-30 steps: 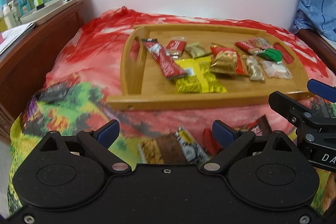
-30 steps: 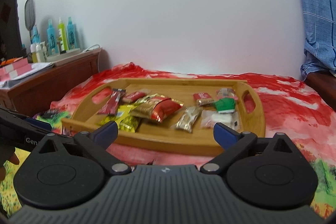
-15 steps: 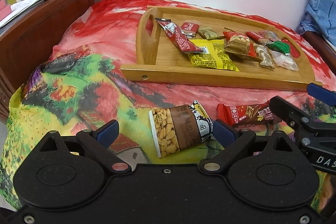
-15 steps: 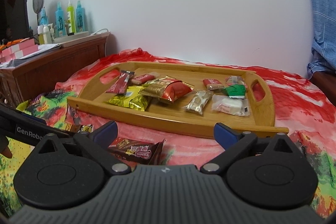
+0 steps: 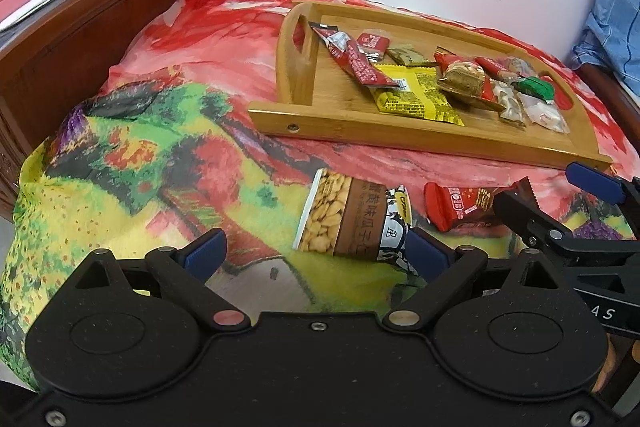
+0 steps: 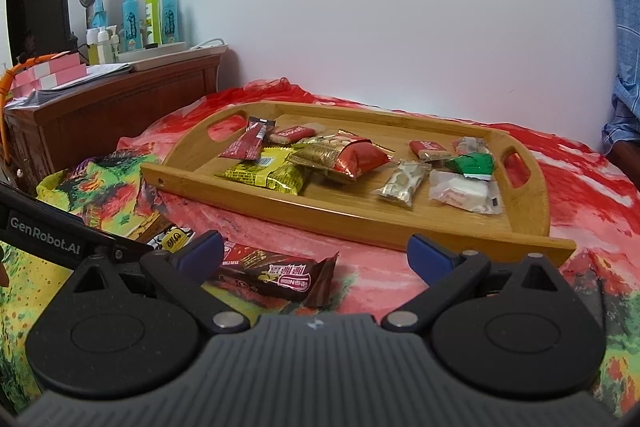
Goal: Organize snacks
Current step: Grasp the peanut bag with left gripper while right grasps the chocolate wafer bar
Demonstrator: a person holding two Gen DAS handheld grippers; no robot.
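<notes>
Where the floral blanket [image 5: 168, 163] spreads, a wooden tray [image 5: 360, 139] rests.

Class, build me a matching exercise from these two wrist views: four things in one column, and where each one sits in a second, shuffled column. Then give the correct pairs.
Things
1. peanut packet
2. yellow packet
3. blue and green bottles
4. blue checked cloth

Places
A. on the wooden tray
B. at the right edge of the view, against the wall
C. on the bedspread in front of the tray
D. on the wooden cabinet

Pairs: 1-C, 2-A, 3-D, 4-B
</notes>
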